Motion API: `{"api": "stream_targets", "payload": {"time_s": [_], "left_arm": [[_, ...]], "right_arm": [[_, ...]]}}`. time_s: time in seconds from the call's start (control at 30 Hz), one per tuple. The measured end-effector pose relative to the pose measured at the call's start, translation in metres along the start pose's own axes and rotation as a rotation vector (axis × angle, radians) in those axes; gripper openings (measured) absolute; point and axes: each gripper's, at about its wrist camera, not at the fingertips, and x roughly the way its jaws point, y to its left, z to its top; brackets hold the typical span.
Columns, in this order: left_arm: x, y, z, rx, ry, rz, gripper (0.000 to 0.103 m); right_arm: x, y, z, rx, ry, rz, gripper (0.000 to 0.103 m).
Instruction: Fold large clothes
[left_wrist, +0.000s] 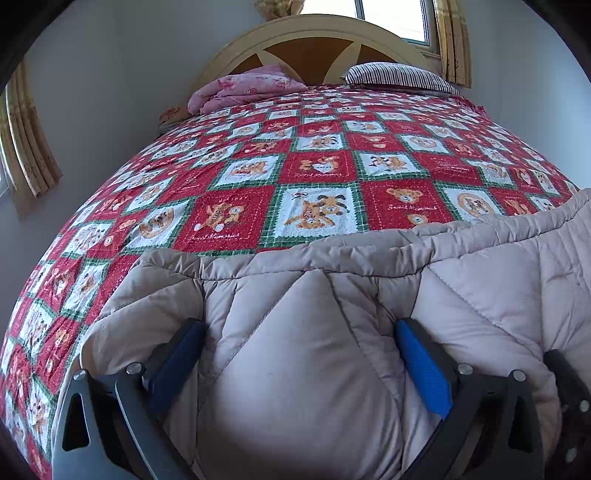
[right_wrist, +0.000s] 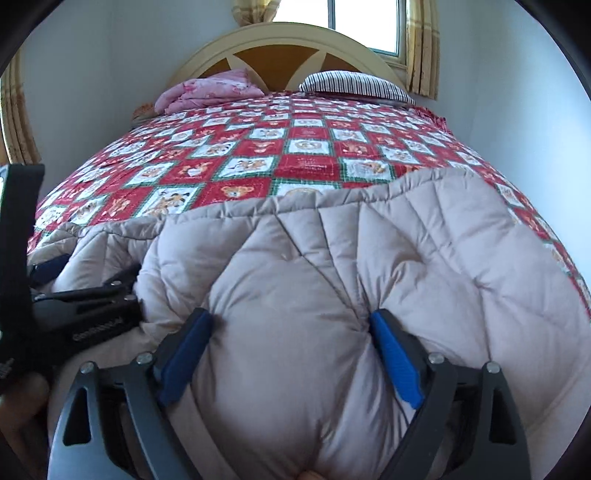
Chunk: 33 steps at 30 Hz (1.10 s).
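My beige quilted coat (left_wrist: 369, 295) lies bunched across the near edge of the bed (right_wrist: 288, 147), and both my tongs angle down into it side by side: the left tongs (left_wrist: 301, 365) stand wide with a puffy fold bulging between the blue pads, the right tongs (right_wrist: 291, 354) likewise wide, though I cannot tell whether either pair actually presses the padding. Beyond the coat the red-and-white teddy-bear bedspread (left_wrist: 314, 166) runs clear to the headboard (left_wrist: 314, 33). At that far edge I count one pink bundle (left_wrist: 247, 88) and one striped pillow (left_wrist: 399, 75), under one window (right_wrist: 364, 24).
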Motion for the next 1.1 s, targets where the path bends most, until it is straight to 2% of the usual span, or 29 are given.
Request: {"api": "stream_targets", "payload": {"time_s": [0.3, 0.6, 0.8, 0.9, 0.97, 1.03, 1.1], "left_arm": [[-0.001, 0.001, 0.000, 0.001, 0.003, 0.003, 0.102], [-0.004, 0.009, 0.003, -0.026, 0.013, -0.035, 0.102], [-0.042, 0.037, 0.007, -0.070, 0.015, -0.072, 0.102], [-0.068, 0.061, 0.003, -0.058, -0.040, -0.017, 0.102], [-0.060, 0.074, -0.004, -0.060, -0.035, 0.032, 0.102], [-0.032, 0.086, -0.013, -0.122, 0.051, -0.004, 0.102], [-0.024, 0.090, -0.017, -0.163, 0.034, -0.008, 0.102]], "right_arm": [[0.009, 0.007, -0.006, -0.038, 0.018, -0.042, 0.096], [0.014, 0.011, -0.007, -0.060, 0.033, -0.071, 0.098], [0.015, 0.011, -0.008, -0.065, 0.032, -0.078, 0.098], [0.016, 0.011, -0.008, -0.067, 0.035, -0.077, 0.099], [0.016, 0.011, -0.008, -0.066, 0.033, -0.077, 0.099], [0.016, 0.011, -0.008, -0.069, 0.030, -0.081, 0.099], [0.016, 0.012, -0.007, -0.072, 0.031, -0.084, 0.099]]}}
